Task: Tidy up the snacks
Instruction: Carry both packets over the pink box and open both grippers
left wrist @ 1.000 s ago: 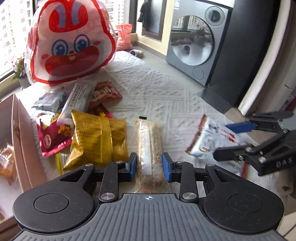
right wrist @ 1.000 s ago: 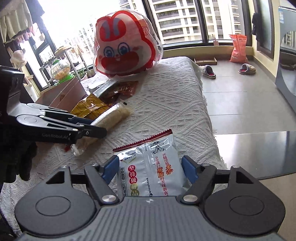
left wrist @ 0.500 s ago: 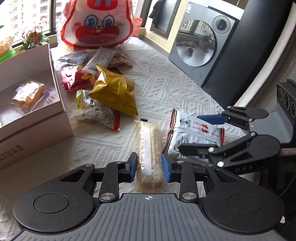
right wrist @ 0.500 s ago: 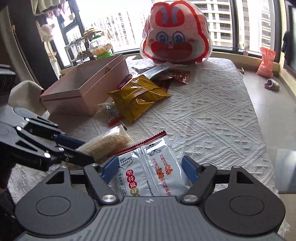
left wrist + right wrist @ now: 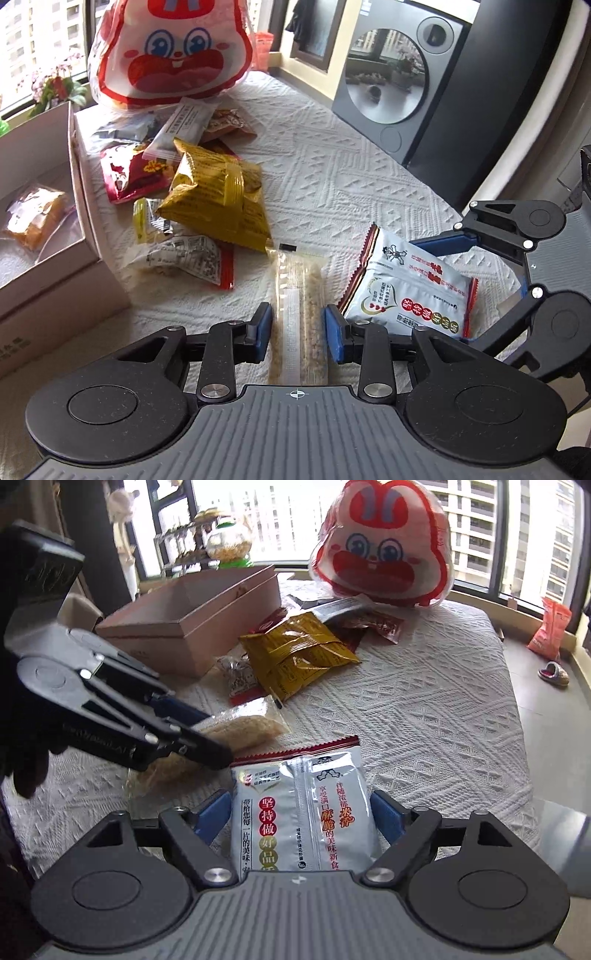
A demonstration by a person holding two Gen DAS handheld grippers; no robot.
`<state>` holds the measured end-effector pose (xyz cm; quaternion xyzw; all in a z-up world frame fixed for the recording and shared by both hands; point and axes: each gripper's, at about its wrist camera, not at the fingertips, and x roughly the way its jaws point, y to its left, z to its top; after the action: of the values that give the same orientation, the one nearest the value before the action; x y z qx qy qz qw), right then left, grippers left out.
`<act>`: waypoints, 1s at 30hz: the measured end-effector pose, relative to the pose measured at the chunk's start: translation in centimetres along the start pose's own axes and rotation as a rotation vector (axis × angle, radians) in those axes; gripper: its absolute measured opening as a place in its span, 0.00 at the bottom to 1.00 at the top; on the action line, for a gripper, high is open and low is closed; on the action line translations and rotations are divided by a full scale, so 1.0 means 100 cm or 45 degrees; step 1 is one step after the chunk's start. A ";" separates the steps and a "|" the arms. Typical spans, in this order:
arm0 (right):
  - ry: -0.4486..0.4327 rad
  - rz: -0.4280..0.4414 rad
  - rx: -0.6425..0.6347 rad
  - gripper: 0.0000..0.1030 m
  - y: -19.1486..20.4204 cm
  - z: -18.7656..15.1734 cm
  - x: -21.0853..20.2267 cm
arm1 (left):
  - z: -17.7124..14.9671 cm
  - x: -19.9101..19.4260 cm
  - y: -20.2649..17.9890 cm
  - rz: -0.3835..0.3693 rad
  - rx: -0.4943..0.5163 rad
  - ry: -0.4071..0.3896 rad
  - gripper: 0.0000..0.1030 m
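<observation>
My left claw (image 5: 298, 328) — clamped on the clear bar (image 5: 298, 295). My right claw (image 5: 299, 818) — clamped on the silver packet (image 5: 301, 812). Both seem lifted off the cloth (image 5: 369, 177), side by side. Box (image 5: 48, 236) left, pile (image 5: 218, 199) beyond.

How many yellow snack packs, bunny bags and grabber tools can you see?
Yellow packs: 2, the big gold pack and the small yellow pack
Bunny bags: 1, the bunny bag
Grabber tools: 2, the left gripper with jaws on the grain bar, and the right gripper with jaws on the white pack
Total: 5
</observation>
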<state>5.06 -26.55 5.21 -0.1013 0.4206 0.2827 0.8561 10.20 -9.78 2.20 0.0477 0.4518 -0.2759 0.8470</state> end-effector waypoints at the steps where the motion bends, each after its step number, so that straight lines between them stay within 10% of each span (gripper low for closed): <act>1: 0.025 -0.042 -0.073 0.80 0.006 0.003 0.003 | 0.000 0.000 0.001 -0.007 0.000 -0.002 0.34; 12: 0.118 -0.039 0.079 0.74 0.018 0.018 -0.014 | -0.072 -0.072 0.024 -0.033 -0.201 -0.088 0.33; 22: -0.414 -0.021 0.105 0.74 0.053 0.169 -0.092 | -0.025 -0.210 0.121 0.224 -0.421 -0.792 0.33; 30: -0.269 0.145 0.188 0.74 0.077 0.255 0.027 | 0.008 -0.136 0.200 0.170 -0.594 -0.581 0.34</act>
<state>18.93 -8.66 19.59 0.0164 0.3527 0.3083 0.8833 15.00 12.61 10.09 -0.1812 0.2973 -0.1124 0.9307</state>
